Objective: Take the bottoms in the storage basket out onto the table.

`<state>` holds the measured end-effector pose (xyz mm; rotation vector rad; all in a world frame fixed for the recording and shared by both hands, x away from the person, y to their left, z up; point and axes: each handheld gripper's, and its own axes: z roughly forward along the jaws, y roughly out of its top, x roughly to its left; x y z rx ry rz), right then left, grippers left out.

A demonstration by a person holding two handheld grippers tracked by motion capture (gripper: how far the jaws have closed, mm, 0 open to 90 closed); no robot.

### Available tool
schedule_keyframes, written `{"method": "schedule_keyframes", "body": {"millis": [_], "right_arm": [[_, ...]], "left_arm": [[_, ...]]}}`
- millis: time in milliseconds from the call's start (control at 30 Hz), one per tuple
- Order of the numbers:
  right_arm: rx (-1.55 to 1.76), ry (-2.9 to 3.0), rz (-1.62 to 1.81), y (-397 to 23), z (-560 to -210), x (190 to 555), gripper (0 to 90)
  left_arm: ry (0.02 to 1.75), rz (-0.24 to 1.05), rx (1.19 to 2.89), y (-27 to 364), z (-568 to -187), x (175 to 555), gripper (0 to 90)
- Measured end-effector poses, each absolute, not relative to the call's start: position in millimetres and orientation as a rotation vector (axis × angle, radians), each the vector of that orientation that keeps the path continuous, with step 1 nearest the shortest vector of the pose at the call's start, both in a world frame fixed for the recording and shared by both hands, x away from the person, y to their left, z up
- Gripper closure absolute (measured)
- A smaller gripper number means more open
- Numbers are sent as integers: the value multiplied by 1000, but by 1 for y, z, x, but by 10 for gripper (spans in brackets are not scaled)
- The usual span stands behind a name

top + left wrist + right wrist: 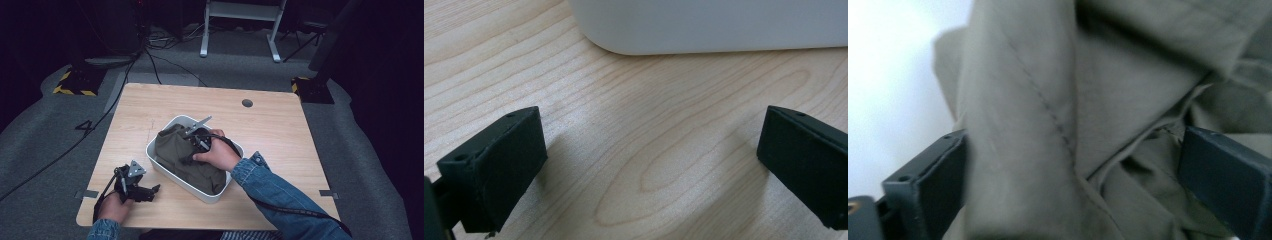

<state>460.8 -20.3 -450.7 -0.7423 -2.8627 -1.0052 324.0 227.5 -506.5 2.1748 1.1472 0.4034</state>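
Near the middle of the table (pixel 150 110) sits a white bin (pixel 161 162), and an olive cloth (pixel 175 150) lies bunched inside it, filling most of the tub and rising a little over the rim at the far left. The right gripper (pixel 196 141) is down in the bin over the cloth; in its own view the jaws stand wide apart with a thick stitched fold (pixel 1048 115) between them, not yet pinched. The left gripper (pixel 149 192) rests low at the near left, just beside the bin's near wall (pixel 704 25), jaws spread over bare wood, holding nothing.

The cloth looks soft and limp, a woven garment with seams, light enough for one gripper but sure to sag and trail once lifted. It should not be slippery or fragile. The best hold is probably a raised ridge or seam, such as the fold now between the right jaws, where several layers give bulk to bite on. A single thin layer could slide free, and a hold near one edge would let the rest drag on the rim.
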Motion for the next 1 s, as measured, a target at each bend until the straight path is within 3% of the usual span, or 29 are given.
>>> {"method": "schedule_keyframes", "body": {"millis": [300,433,567,667,700,733,1000], "right_arm": [[-732,-2936,-943,-13,-471,459,40],[-712,-2982,-913,-13,-469,456,202],[-703,-2996,-893,-12,-466,454,307],[-709,-2983,-854,-11,-460,450,516],[-709,-2983,-854,-11,-460,450,516],[-697,-2983,-837,-10,-458,449,579],[-661,-2992,-858,-13,-450,446,642]], "left_arm": [[1147,404,2175,228,-506,324,0],[1147,404,2175,227,-507,324,0],[1147,404,2175,227,-507,324,0],[1147,404,2175,227,-507,324,0],[1147,404,2175,227,-507,324,0],[1147,404,2175,227,-506,324,0],[1142,400,2179,228,-506,325,0]]}}
